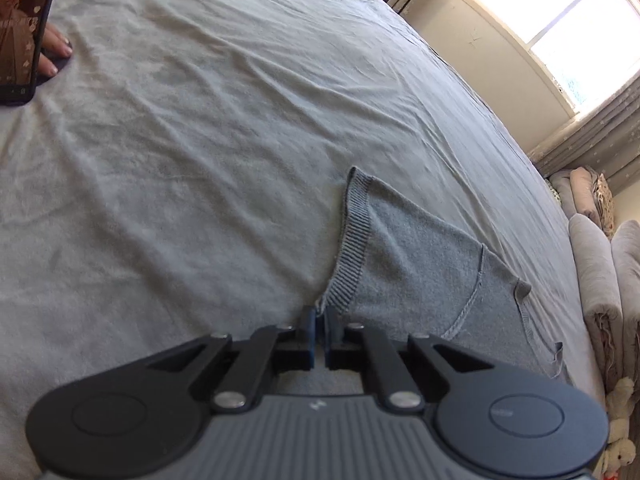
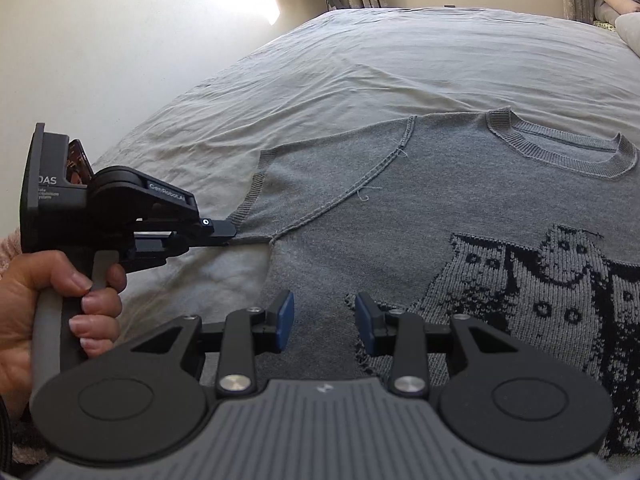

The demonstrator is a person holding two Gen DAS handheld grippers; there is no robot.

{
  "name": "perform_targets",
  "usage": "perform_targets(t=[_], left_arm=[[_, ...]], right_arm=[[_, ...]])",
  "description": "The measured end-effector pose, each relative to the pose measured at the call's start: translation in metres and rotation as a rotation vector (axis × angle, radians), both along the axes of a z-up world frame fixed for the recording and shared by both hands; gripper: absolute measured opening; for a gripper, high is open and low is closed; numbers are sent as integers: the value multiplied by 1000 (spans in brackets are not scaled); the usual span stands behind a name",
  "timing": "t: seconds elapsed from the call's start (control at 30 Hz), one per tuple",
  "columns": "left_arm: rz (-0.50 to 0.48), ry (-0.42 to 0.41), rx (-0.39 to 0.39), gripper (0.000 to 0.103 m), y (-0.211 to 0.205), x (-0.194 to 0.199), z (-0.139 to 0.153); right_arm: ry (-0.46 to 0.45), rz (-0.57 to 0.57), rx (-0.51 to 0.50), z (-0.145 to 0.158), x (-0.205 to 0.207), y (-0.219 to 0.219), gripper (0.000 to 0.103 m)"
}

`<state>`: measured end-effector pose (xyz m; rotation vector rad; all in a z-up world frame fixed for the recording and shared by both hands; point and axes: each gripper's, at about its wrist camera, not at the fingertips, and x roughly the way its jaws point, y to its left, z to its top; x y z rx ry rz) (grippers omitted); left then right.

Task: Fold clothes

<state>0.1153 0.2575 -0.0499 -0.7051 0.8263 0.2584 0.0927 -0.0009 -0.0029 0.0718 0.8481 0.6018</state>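
A grey knitted short-sleeved sweater [image 2: 400, 208] with a dark cat pattern lies flat on the bed, neckline toward the far side. In the left wrist view only its sleeve [image 1: 400, 248] shows. My left gripper [image 1: 320, 316] is shut on the lower corner of the ribbed sleeve cuff. In the right wrist view the same gripper [image 2: 231, 235] reaches in from the left, held by a hand [image 2: 80, 300]. My right gripper [image 2: 324, 316] stands open just above the sweater's body, below the armpit seam. The knit lies under its blue pads [image 2: 285, 316] and is not pinched.
A wrinkled grey bed sheet [image 1: 200, 160] covers the whole bed. A phone [image 1: 20, 40] stands at its upper left with fingers [image 1: 56, 48] beside it. Folded blankets [image 1: 600, 272] and a soft toy [image 1: 618, 420] lie beyond the right edge, under a window [image 1: 560, 12]. A wall [image 2: 120, 40] runs along the left.
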Motion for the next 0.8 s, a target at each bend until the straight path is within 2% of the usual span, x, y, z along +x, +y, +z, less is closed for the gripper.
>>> perform_targets(t=[0.07, 0.2, 0.4, 0.53, 0.63, 0.73, 0.77, 0.8], left_arm=[[-34, 16, -3, 13, -1, -1, 4], [-75, 42, -33, 31, -2, -18, 14], [-94, 75, -104, 29, -10, -48, 18], [-82, 63, -177, 28, -13, -73, 10], [-92, 27, -195, 26, -14, -85, 4], [-127, -4, -172, 25, -17, -86, 4], [-143, -12, -167, 25, -17, -85, 5], [-157, -20, -167, 25, -18, -83, 5]], right_arm=[[5, -2, -1, 3, -8, -4, 40], [17, 12, 13, 11, -35, -8, 44], [37, 55, 49, 16, -69, 4, 45], [42, 80, 39, 12, -82, 25, 45], [24, 95, 12, 7, -88, 41, 45], [2, 84, -35, -2, -88, 51, 45], [-2, 78, -53, -5, -87, 53, 43], [-4, 73, -68, -8, -86, 53, 28]])
